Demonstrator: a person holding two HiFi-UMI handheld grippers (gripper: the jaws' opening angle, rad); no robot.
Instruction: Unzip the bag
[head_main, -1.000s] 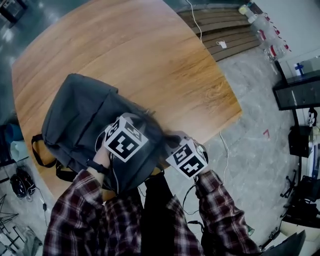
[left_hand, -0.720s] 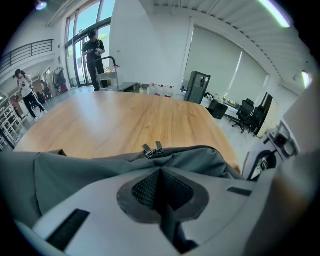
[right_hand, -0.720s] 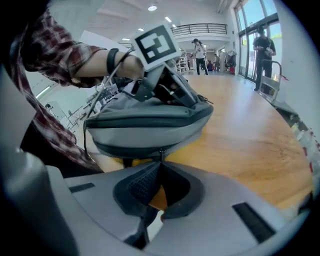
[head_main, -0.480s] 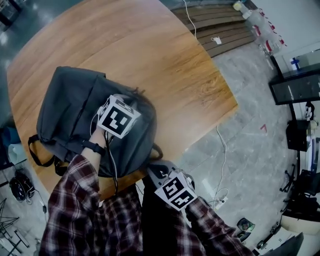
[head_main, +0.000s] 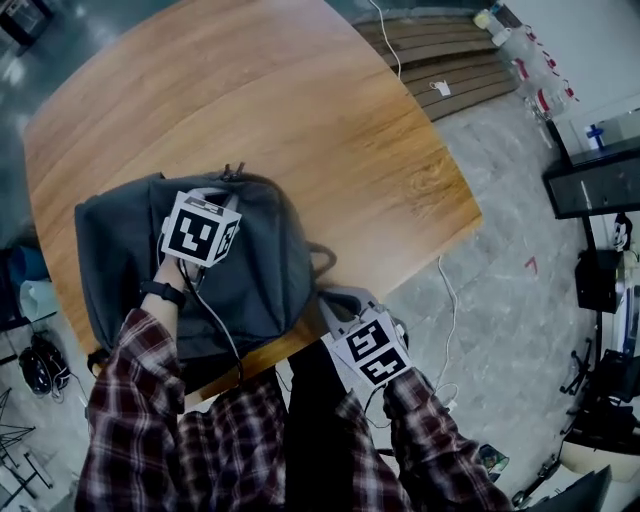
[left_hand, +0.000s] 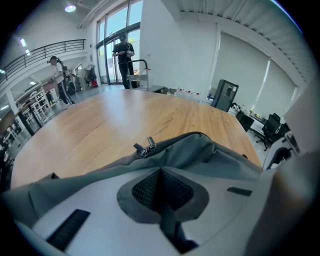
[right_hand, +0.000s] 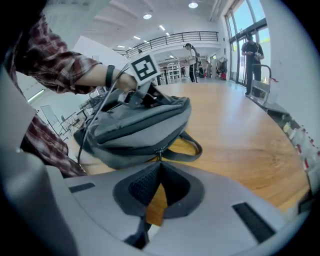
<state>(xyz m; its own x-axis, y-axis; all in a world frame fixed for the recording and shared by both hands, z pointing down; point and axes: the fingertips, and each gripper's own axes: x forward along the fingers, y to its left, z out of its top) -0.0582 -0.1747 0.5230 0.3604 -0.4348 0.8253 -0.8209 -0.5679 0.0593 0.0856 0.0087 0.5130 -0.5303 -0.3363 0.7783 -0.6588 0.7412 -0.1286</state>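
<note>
Bag (head_main: 255, 265) has swung round since a second ago; it looks like soft, slumping cloth, so with left gripper (left_hand: 160, 172) and right gripper (right_hand: 160, 165) both closed, take the zip pulls (left_hand: 145, 148) just beyond your left fingers (left_hand: 145, 190).

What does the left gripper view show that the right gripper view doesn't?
Only the left gripper view: paired zipper pulls atop the backpack. Only the right gripper view: the whole left gripper on the backpack, a plaid sleeve, a lone zipper pull on the near side, a carry strap. Both: the grey backpack on the wooden table.
</note>
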